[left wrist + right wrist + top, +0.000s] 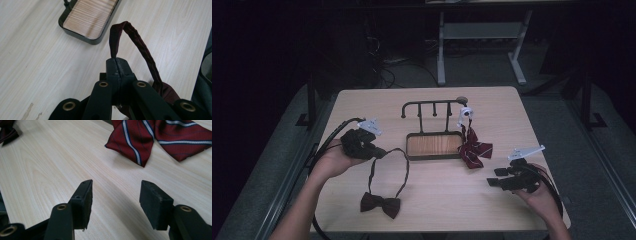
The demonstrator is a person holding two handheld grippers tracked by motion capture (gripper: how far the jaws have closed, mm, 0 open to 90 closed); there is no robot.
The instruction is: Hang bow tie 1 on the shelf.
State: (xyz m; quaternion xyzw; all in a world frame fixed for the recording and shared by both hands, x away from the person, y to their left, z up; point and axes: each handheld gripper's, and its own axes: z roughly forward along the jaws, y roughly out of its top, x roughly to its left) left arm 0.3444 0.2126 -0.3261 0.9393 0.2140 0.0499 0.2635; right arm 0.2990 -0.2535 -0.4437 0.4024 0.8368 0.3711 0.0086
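Left tongs (117, 65) clamp the bow tie's (381, 204) soft, light strap (135, 40), which sags toward six o'clock; right tongs (115, 200) gape, empty.

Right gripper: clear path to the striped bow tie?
Probably yes. The right gripper is open and holds nothing, and only bare table lies between its fingers and the striped bow tie.

The left gripper (117, 65) is pinched tight on the dark red strap (135, 37) of a bow tie. The strap goes up from the jaws, bends over & comes down on the right to the bow (168, 92). A black tray (82, 37) w/ a wood bottom sits at the table's (37, 65) top part.
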